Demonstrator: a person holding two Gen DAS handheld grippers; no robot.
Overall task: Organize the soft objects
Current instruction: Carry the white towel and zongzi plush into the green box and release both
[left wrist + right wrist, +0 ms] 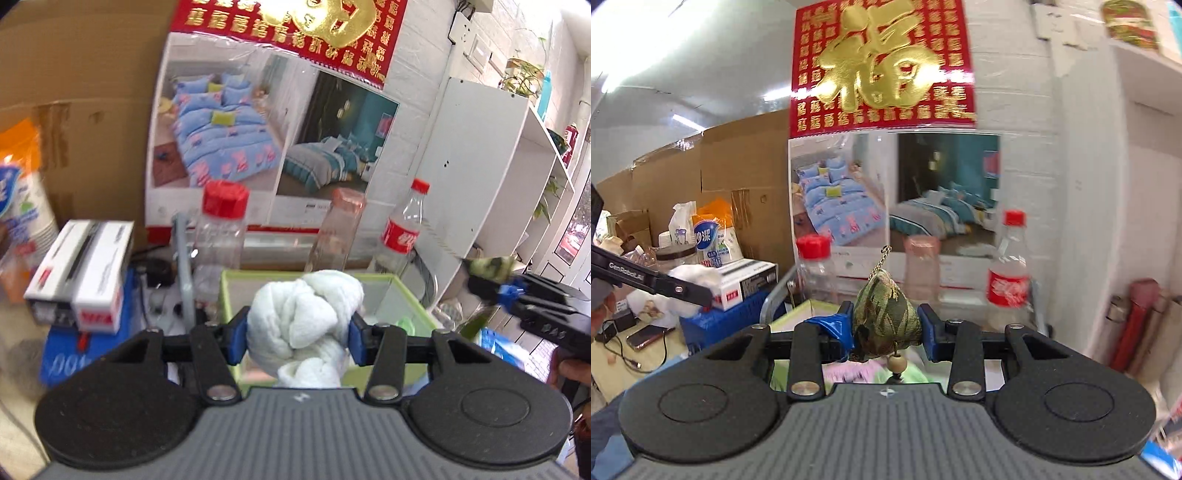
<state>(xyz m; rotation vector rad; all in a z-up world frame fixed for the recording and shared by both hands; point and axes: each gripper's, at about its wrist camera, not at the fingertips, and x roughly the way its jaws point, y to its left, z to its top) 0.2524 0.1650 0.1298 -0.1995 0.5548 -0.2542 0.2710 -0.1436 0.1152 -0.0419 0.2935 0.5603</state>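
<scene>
The left gripper [293, 332] clamps the knotted white towel [303, 325] directly ahead above the green basket [413, 299], positioned for deposit, while the right gripper [886, 326] clamps the brocade sachet [886, 314]

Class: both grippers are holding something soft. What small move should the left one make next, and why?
Probably lower and open over the green bin. The left gripper is shut on the white knotted towel, which hangs just above the bin's opening. The right gripper holds the green sachet and can follow.
</scene>
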